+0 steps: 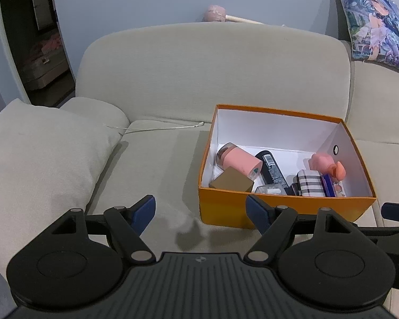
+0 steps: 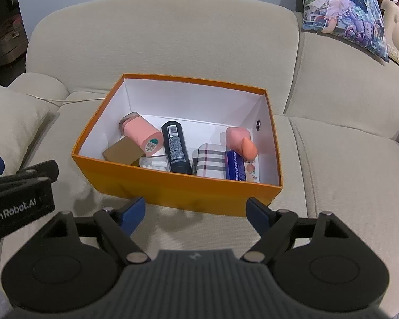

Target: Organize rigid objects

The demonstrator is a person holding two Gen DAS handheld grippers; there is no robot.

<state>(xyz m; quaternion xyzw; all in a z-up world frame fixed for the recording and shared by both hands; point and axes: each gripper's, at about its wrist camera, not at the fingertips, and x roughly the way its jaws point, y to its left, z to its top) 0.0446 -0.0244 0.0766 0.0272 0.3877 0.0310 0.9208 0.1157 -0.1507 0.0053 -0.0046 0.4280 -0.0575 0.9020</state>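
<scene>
Left claw [image 1: 200,211] spread wide, blue fingertips [image 1: 145,211] well apart, gripping nothing, hovering over the beige fabric sofa seat [image 1: 151,164] just left of the orange cardboard box with white inside [image 1: 226,207]. Right claw [image 2: 195,214] likewise wide open and empty, parked just in front of the box's near wall [image 2: 173,188], with the left tool's black body poking in at the left edge.

Inside the box, all lying on the white floor: pink cylindrical bottle with a shiny cap [image 2: 141,133] tipped on its side at the left, resting against a small brown cardboard cube [image 2: 122,152]. Next over, clear plastic case with white bits inside [image 2: 154,163], touching a black cylindrical bottle with a barcode label [image 2: 177,150] lying lengthwise. Then a plaid-patterned rectangular case [image 2: 210,159], a blue printed packet [image 2: 235,168] just beside it, and a pink duck-like toy with an orange bill [image 2: 242,139] near the right wall, maybe sitting on the packet, hard to tell.

Further out: beige throw pillow [image 1: 40,154] at the left, thin white cable [image 1: 162,128] along the seat crease, anime-print cushion [image 2: 340,8] up on the right backrest.
</scene>
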